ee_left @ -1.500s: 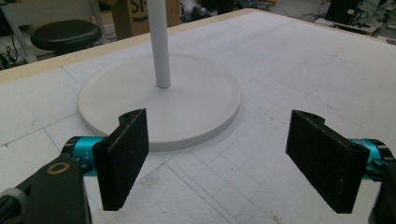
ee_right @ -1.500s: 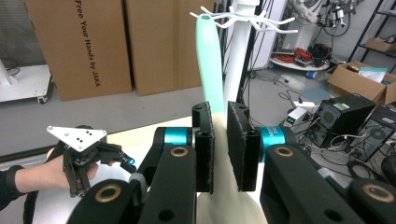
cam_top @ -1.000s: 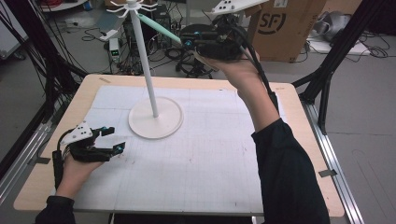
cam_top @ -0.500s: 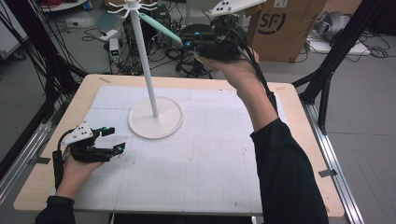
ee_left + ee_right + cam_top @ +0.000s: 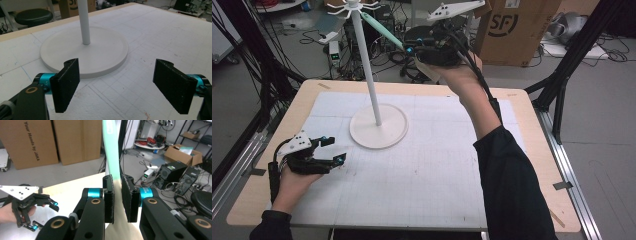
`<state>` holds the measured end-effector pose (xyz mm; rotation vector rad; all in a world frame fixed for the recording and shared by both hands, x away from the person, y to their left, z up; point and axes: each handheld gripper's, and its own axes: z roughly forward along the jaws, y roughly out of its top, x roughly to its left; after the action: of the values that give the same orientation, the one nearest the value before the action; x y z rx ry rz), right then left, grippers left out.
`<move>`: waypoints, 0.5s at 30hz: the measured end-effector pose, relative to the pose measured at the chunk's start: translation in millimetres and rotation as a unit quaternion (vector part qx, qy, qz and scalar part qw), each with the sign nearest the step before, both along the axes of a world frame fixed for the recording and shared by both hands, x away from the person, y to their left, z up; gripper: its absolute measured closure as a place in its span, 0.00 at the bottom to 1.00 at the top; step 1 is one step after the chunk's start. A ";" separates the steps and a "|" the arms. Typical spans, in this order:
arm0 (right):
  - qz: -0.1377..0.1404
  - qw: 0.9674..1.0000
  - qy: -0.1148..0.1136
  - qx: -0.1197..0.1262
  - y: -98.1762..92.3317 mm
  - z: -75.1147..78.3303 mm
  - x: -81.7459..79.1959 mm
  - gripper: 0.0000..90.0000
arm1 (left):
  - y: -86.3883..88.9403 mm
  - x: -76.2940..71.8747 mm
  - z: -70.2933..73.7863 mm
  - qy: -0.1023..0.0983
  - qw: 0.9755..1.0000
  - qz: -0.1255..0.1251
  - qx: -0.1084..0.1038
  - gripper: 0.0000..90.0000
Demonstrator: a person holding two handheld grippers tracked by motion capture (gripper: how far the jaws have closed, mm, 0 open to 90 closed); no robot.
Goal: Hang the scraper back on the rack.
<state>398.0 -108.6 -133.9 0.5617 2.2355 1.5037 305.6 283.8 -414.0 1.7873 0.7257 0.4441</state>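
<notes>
Cardboard boxes (image 5: 517,30), cables and computer cases are seen on the floor behind a wooden desk (image 5: 537,150) that is covered by a white gridded mat (image 5: 427,165). On the mat a white stand (image 5: 371,80) is set, made of a round base and a thin upright pole with short hooks at the top. The right gripper (image 5: 408,49) is held high above the far edge of the desk, level with the upper part of the pole. Its jaws are closed on a pale green stick (image 5: 111,152), which runs from the pads up toward the hooks; whether its far end touches a hook cannot be made out. The left gripper (image 5: 334,150) is rested on the mat near the desk's left edge, just beside the stand's base, with its jaws spread wide and nothing between them.
</notes>
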 end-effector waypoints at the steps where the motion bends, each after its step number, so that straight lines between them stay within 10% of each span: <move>1: -0.004 1.000 0.005 -0.001 1.2 -1.9 1.3 0.90 | 0.3 0.1 0.1 -0.001 1.000 -0.001 0.001 0.25; 7: -0.007 1.000 0.008 -0.008 5.6 -9.5 6.0 0.86 | 0.3 -0.3 -0.6 0.000 1.000 0.000 0.000 0.25; 15: 0.017 1.000 0.006 0.008 -13.6 -28.7 2.0 0.55 | 2.4 0.1 -0.2 -0.003 1.000 -0.001 -0.004 0.24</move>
<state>400.0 -122.3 -162.6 0.5405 2.2558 1.5396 305.7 286.1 -414.1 1.7785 0.7210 0.4455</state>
